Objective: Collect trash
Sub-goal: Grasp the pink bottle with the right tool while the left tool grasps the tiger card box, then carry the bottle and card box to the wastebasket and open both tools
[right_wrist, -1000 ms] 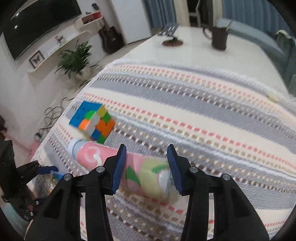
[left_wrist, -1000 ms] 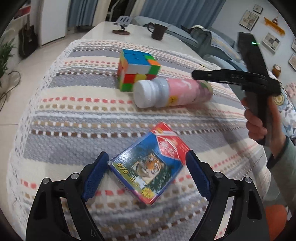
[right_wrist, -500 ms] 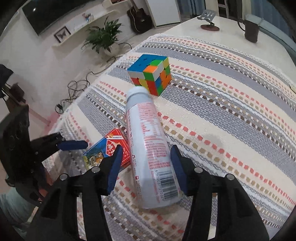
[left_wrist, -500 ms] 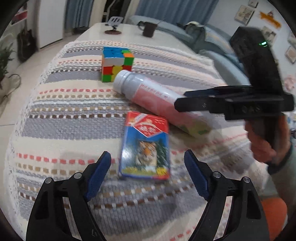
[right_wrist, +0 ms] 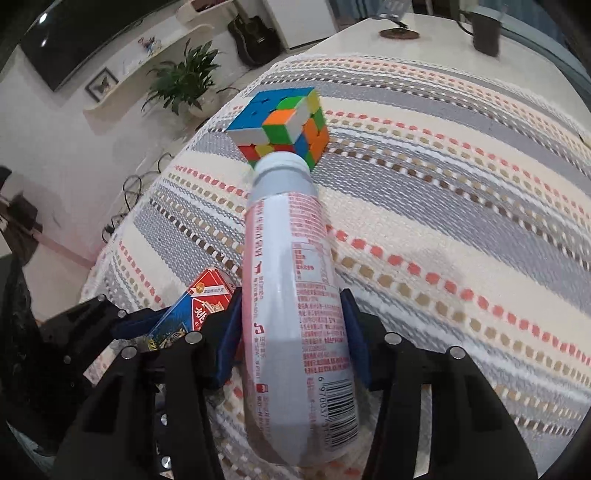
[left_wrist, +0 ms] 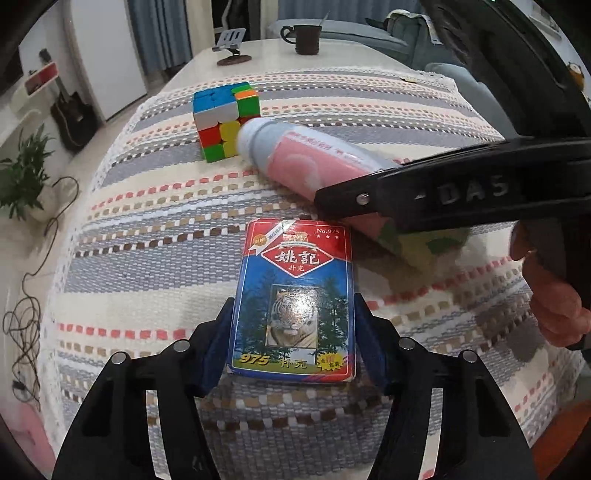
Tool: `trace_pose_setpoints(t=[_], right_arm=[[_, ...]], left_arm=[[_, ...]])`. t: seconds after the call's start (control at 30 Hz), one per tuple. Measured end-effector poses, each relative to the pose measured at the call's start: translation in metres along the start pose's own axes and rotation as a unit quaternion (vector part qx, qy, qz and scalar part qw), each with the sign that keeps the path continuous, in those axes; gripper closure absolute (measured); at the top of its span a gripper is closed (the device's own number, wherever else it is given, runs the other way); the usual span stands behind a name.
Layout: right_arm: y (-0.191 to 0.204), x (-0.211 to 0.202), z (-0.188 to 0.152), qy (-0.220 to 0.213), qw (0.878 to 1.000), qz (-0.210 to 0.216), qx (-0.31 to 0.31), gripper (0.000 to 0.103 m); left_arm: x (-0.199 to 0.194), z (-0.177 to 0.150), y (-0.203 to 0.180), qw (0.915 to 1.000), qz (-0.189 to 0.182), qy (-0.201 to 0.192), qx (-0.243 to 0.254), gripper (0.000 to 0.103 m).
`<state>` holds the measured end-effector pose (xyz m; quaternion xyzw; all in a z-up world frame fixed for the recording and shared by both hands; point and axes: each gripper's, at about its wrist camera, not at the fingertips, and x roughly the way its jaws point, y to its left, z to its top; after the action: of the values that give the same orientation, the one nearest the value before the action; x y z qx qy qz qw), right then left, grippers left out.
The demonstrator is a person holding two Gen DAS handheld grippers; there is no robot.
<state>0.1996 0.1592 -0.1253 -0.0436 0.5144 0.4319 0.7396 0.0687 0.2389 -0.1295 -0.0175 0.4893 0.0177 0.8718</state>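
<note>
On the striped cloth [left_wrist: 155, 236], a card box [left_wrist: 293, 295] with a tiger picture is lain flat between the 2 blue pads of the left gripper [left_wrist: 293, 345], whose jaws are closing; both pads are seen against its long edges. At 1 o'clock from the box, a pink bottle [right_wrist: 295, 295] is lain on its side and is pinched by the closing right gripper [right_wrist: 293, 336]. At the bottle's cap, at 12 o'clock, a colour cube [right_wrist: 284, 125] is touched or nearly so.

A striped cloth [left_wrist: 155, 236] covers the table; a guitar [right_wrist: 255, 31], potted plant [right_wrist: 184, 79] and white wall [right_wrist: 55, 147] stand behind.
</note>
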Motion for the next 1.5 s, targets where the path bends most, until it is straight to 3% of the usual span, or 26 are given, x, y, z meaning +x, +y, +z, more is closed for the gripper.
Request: trace_pose_setpoints(t=[0.2, 0.33, 0.47, 0.67, 0.77, 0.93, 1.07, 1.2, 1.5], right_arm=[[-0.019, -0.056, -0.021, -0.058, 0.997, 0.027, 0.043, 0.057], [-0.039, -0.112, -0.05, -0.107, 0.989, 0.047, 0.086, 0.057], [-0.057, -0.169, -0.083, -0.161, 0.979, 0.035, 0.118, 0.057], [-0.097, -0.259, -0.147, -0.237, 0.957, -0.022, 0.166, 0.057], [-0.119, -0.296, -0.186, -0.262, 0.944, -0.051, 0.196, 0.057], [-0.162, -0.348, -0.262, -0.292, 0.912, -0.115, 0.263, 0.057], [-0.203, -0.369, -0.318, -0.298, 0.883, -0.151, 0.329, 0.057], [-0.238, -0.364, -0.365, -0.287, 0.857, -0.168, 0.393, 0.057], [-0.293, -0.328, -0.426, -0.233, 0.822, -0.187, 0.484, 0.057]], left_arm=[[-0.02, 0.001, 0.003, 0.9964, -0.073, -0.026, -0.035, 0.046], [-0.04, 0.012, -0.021, 0.9932, -0.106, -0.045, -0.021, 0.046], [-0.063, 0.028, -0.059, 0.9875, -0.141, -0.069, 0.011, 0.046], [-0.093, 0.05, -0.138, 0.9751, -0.187, -0.096, 0.07, 0.046], [-0.101, 0.064, -0.193, 0.9649, -0.216, -0.102, 0.109, 0.046], [-0.095, 0.073, -0.273, 0.949, -0.254, -0.093, 0.162, 0.046], [-0.085, 0.072, -0.332, 0.9361, -0.288, -0.07, 0.189, 0.046], [-0.062, 0.069, -0.384, 0.9256, -0.31, -0.035, 0.214, 0.046], [0.008, 0.055, -0.458, 0.9088, -0.333, 0.06, 0.244, 0.045]])
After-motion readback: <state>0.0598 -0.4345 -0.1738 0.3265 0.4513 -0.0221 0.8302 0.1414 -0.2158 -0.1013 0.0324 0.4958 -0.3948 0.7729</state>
